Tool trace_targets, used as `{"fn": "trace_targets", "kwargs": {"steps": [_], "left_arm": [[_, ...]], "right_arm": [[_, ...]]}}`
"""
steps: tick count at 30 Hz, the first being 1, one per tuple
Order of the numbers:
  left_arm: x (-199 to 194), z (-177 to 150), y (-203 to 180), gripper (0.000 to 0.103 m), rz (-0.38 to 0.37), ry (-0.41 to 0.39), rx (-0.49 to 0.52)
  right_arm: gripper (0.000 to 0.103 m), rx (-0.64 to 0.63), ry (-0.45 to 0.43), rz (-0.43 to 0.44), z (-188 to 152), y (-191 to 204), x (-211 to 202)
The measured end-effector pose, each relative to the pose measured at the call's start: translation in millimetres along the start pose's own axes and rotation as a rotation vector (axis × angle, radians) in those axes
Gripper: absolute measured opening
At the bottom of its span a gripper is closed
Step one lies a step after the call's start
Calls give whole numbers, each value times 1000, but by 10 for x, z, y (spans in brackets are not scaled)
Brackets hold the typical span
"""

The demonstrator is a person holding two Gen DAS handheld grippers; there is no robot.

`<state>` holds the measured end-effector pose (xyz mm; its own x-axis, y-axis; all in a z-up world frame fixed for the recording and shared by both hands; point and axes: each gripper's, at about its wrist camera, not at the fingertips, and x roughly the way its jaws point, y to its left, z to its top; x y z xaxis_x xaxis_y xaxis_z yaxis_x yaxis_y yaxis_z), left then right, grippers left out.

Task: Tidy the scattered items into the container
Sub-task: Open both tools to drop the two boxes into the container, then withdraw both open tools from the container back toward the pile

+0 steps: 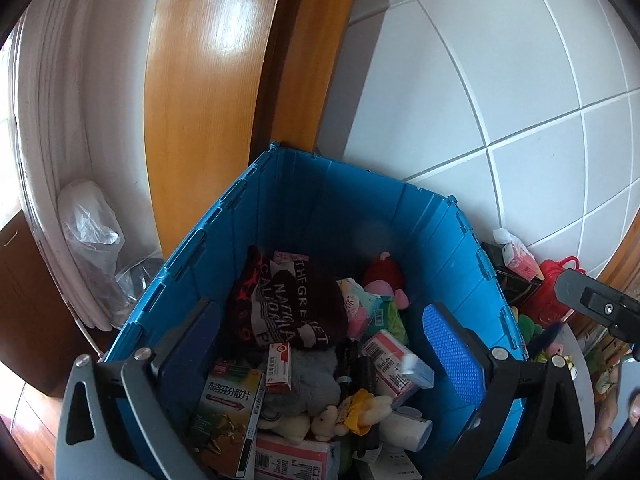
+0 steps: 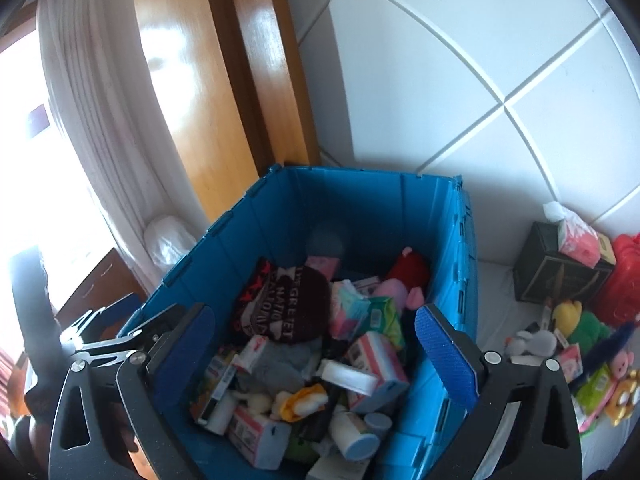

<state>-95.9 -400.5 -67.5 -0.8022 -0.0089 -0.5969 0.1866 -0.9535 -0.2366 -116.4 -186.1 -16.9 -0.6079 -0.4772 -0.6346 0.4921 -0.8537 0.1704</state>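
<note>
A blue folding crate (image 1: 308,184) stands against the tiled wall; it also shows in the right wrist view (image 2: 360,200). It holds a dark printed cloth (image 1: 288,304), medicine boxes (image 1: 228,404), plush toys (image 1: 384,276) and a white bottle (image 2: 352,436). My left gripper (image 1: 320,344) hovers open and empty over the crate. My right gripper (image 2: 316,344) is also open and empty above it. Scattered items lie right of the crate: a green and yellow plush (image 2: 580,320), a white bunny (image 2: 532,342) and small packets (image 2: 596,388).
A dark box (image 2: 556,272) topped by a pink tissue pack (image 2: 576,236) and a red plastic case (image 2: 622,280) stand by the wall on the right. A wooden door frame (image 1: 208,100), white curtain (image 2: 96,100) and plastic bag (image 1: 92,232) are on the left.
</note>
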Motion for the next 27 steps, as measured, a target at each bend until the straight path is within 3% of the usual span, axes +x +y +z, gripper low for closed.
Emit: {"fn": "trace_targets", "kwargs": {"steps": [16,27], "left_arm": [[-108,-79,-104,103,-39,-16,18],[-167,-235,-397,103,-72,-11,43]], "right_arm": [[102,21,-17,-19,-73,-58,-143],[102,43,-24,-50,-274,-236,-413]]}}
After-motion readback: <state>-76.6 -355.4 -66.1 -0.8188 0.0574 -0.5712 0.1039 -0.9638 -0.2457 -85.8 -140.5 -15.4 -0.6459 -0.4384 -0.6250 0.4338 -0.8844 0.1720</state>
